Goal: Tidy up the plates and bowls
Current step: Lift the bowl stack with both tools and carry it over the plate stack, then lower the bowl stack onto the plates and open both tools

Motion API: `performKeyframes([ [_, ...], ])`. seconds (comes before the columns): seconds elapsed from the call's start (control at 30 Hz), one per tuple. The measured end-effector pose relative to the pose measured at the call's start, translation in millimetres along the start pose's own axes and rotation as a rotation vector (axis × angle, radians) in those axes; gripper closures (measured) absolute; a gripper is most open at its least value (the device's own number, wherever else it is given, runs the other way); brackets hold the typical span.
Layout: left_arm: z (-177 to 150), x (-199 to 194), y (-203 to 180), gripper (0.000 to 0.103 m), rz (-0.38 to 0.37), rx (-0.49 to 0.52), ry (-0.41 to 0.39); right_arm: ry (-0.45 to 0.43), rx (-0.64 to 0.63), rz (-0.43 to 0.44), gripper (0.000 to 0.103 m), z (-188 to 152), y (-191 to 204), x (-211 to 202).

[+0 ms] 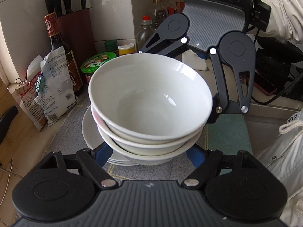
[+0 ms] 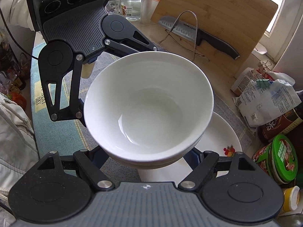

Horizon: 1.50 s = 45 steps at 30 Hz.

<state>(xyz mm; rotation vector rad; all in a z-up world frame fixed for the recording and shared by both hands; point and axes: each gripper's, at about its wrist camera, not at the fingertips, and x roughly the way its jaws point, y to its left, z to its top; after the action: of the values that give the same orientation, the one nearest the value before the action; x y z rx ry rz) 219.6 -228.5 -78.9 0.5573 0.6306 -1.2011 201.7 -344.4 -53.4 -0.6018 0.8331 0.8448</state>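
A stack of three white bowls (image 1: 151, 98) fills the middle of both wrist views, also bowls (image 2: 149, 104). My left gripper (image 1: 148, 157) is shut on the lowest bowl from the near side, one blue finger on each flank. From the opposite side my right gripper (image 2: 149, 160) is shut on the same stack; in the left wrist view one of its fingers (image 1: 213, 113) presses the bowls' far right wall. The stack hangs just over a pile of white plates (image 1: 89, 132), also plates (image 2: 223, 138), on a grey checked mat (image 1: 68, 130).
To the left stand a knife block (image 1: 75, 28), a dark bottle (image 1: 62, 53), clipped bags (image 1: 51, 92) and a green-lidded tub (image 1: 96, 62). A cutting board (image 2: 217, 19), a knife (image 2: 198, 36) and a wire rack (image 2: 189, 30) lie behind. A person's white sleeve (image 1: 284, 15) is at the right.
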Motion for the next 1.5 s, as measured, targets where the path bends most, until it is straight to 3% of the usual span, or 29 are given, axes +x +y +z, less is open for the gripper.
performKeyframes([
  [0.5, 13, 48, 29, 0.02, -0.007, 0.005, 0.023, 0.026, 0.043, -0.024, 0.017, -24, -52, 18],
  [1.07, 12, 59, 40, 0.02, -0.023, -0.042, 0.026, 0.038, 0.07, -0.013, 0.017, -30, -66, 28],
  [1.17, 12, 59, 39, 0.019, -0.011, -0.046, 0.025, 0.036, 0.073, -0.014, 0.015, -31, -64, 26],
  [1.27, 11, 54, 37, 0.015, 0.012, -0.051, 0.001, 0.01, 0.086, -0.015, 0.0, -30, -64, 23],
  [1.37, 6, 44, 36, 0.007, 0.059, -0.083, -0.025, 0.005, 0.085, -0.031, 0.0, -31, -61, 21],
  [1.5, -6, 26, 28, 0.007, 0.134, -0.14, -0.058, 0.004, 0.098, -0.063, 0.0, -38, -55, 21],
])
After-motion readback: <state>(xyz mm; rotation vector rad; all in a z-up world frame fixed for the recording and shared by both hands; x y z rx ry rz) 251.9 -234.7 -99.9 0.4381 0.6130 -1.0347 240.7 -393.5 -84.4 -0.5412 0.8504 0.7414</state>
